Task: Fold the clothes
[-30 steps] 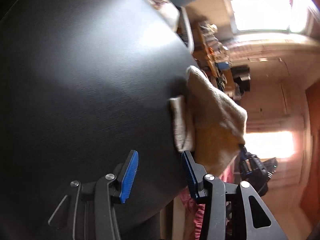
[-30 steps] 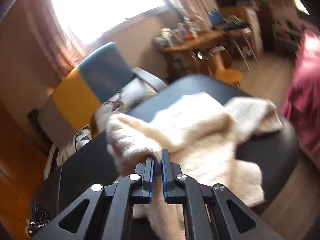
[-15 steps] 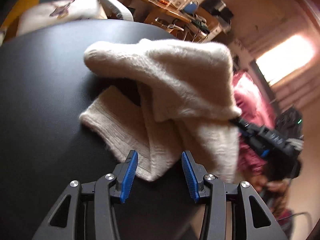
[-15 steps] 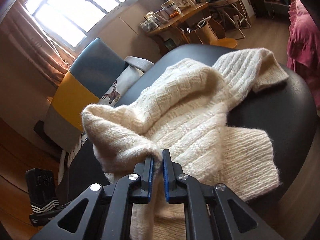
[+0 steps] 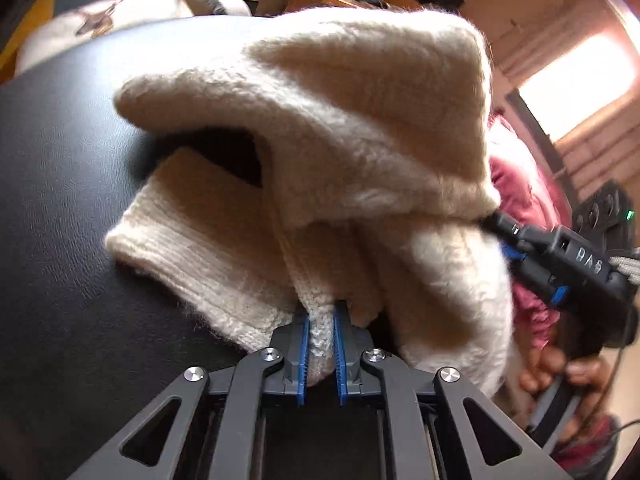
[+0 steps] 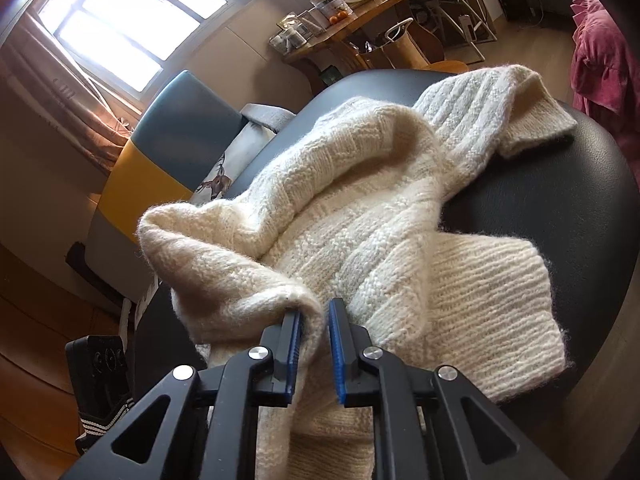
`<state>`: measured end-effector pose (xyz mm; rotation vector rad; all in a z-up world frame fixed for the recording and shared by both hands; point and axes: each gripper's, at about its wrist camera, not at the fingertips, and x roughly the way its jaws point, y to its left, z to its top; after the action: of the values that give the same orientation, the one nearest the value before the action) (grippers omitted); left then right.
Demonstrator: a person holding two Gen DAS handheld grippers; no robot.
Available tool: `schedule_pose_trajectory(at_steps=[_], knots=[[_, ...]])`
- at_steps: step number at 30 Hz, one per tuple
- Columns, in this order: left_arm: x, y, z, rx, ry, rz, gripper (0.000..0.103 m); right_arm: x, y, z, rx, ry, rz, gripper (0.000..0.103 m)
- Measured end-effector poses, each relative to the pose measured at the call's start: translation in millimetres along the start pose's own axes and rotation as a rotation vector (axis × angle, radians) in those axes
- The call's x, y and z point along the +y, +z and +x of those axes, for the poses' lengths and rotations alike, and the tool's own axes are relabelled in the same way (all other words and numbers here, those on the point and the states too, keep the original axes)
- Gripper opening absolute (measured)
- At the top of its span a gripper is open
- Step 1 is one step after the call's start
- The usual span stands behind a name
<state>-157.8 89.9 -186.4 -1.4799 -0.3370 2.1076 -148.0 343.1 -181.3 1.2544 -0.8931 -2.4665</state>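
A cream knitted sweater (image 5: pixel 360 120) lies bunched on a round black padded surface (image 5: pixel 60 240). My left gripper (image 5: pixel 320 344) is shut on a thick edge of the knit near the ribbed hem. In the right wrist view the sweater (image 6: pixel 380 220) spreads across the black surface (image 6: pixel 560 184), one sleeve reaching to the far right. My right gripper (image 6: pixel 314 344) pinches a raised fold of it between narrowly spaced pads. The left wrist view shows that right gripper (image 5: pixel 560 256) at the right, holding the fold up, with a person's hand (image 5: pixel 560 376) below it.
A blue and yellow armchair (image 6: pixel 168 136) with a deer cushion (image 6: pixel 224 176) stands behind the surface. A cluttered wooden desk (image 6: pixel 352 28) is further back. Dark pink fabric (image 6: pixel 600 48) hangs at the right. A black device (image 6: pixel 100 376) sits low at the left.
My left gripper swung over the surface, reached the sweater's near edge and closed on it. My right gripper kept its fold, with its pads now slightly wider apart.
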Motion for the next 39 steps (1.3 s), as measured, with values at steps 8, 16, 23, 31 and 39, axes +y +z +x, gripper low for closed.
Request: schedule_pose_trajectory(at_steps=[8,16,23,31,39], knots=[[55.2,-11.2,-131.8,-0.272,-0.126,-0.227,0.005,42.1,-11.1,1.7,0.036,0.009,-0.113,0.016],[133.4,-59.4,-242.8,-0.331,-0.018,-0.287,0.005,78.5,-45.3,33.0,0.141,-0.032,-0.209,0.016],[194.5,-132.6,-275.1,-0.309,0.088,-0.393,0.017,107.4,-63.2,37.9,0.158,-0.058,-0.286,0.023],[237.6,-207.9,-322.3,-0.375,0.325,-0.372,0.048,156.6,-92.3,10.3,0.093,-0.012,-0.461,0.028],[273.5,-252.5,-281.6,-0.285,0.277,-0.442,0.056,197.5,-164.0,64.0,0.293,0.039,-0.599,0.028]])
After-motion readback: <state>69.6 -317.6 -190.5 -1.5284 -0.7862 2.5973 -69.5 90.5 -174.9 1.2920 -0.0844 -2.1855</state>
